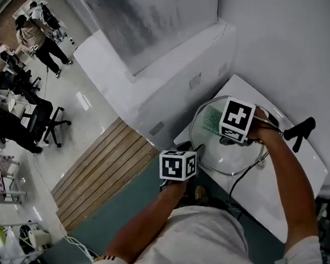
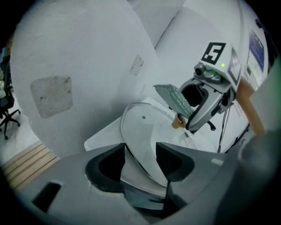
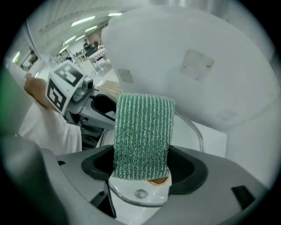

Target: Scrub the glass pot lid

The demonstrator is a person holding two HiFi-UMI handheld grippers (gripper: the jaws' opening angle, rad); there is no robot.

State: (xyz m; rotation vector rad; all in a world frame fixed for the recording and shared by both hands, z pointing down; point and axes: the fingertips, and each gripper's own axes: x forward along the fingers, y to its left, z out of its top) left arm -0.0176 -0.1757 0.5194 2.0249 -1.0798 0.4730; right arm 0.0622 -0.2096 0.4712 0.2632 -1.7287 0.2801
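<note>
Scrubbing step; left gripper [image 2: 139, 163] grasps the glass pot lid [image 2: 145, 129] by its near rim; right gripper [image 3: 141, 170] clenches a green scouring pad [image 3: 142, 136] over it; next, likely press and sweep.

1. One glass pot lid [image 2: 145, 129] is showing.
2. One green scrub pad [image 3: 142, 136] is showing.
3. Two grippers are working: one left gripper [image 2: 140, 160], one right gripper [image 3: 142, 169].
4. Two marker cubes [image 1: 178, 164] [image 1: 237, 119] are riding along (one per gripper).
5. One white table [image 1: 283, 187] is sitting under it all.
6. One black bracket-like object [image 1: 301, 129] is sitting on the table.
7. At least three people [image 1: 32, 36] are showing far off, too small for a firm count.
</note>
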